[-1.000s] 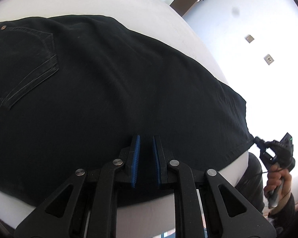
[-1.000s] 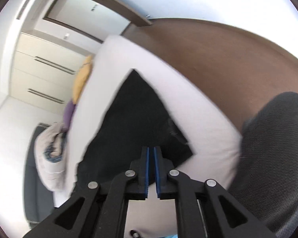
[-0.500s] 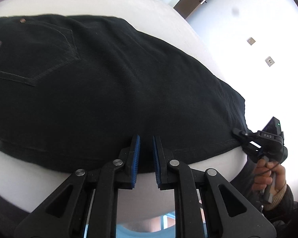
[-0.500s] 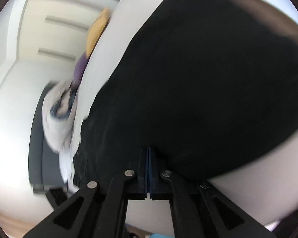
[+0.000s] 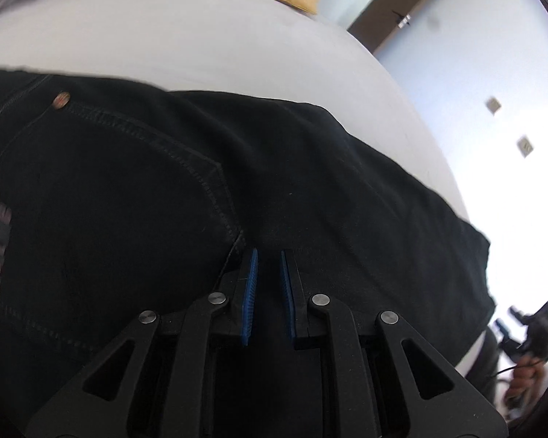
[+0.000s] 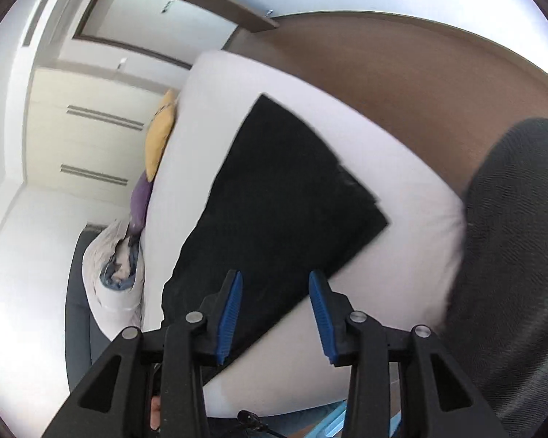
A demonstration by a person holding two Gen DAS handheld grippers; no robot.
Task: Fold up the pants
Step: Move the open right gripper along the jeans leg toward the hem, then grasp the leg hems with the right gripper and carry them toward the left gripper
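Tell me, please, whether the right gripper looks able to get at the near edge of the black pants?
Probably yes: the right gripper has just been opening its jaws, nothing sits between them, and the black pants lie just ahead on the white mattress.

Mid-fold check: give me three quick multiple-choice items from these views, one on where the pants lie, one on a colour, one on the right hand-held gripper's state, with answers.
1. Where do the pants lie?
A. On the white bed
B. On the floor
C. Over the chair

2. What colour is the cushion at the far end of the bed?
A. Green
B. Yellow
C. Red

3. How does the right hand-held gripper stand?
A. Shut on the pants
B. Open, gripping nothing
C. Shut on the cushion

Answers:
1 A: the black pants lie flat on the white bed.
2 B: the cushion is yellow.
3 B: the right hand-held gripper has just been opening; its blue pads stand apart, above the pants' edge, pressing nothing.
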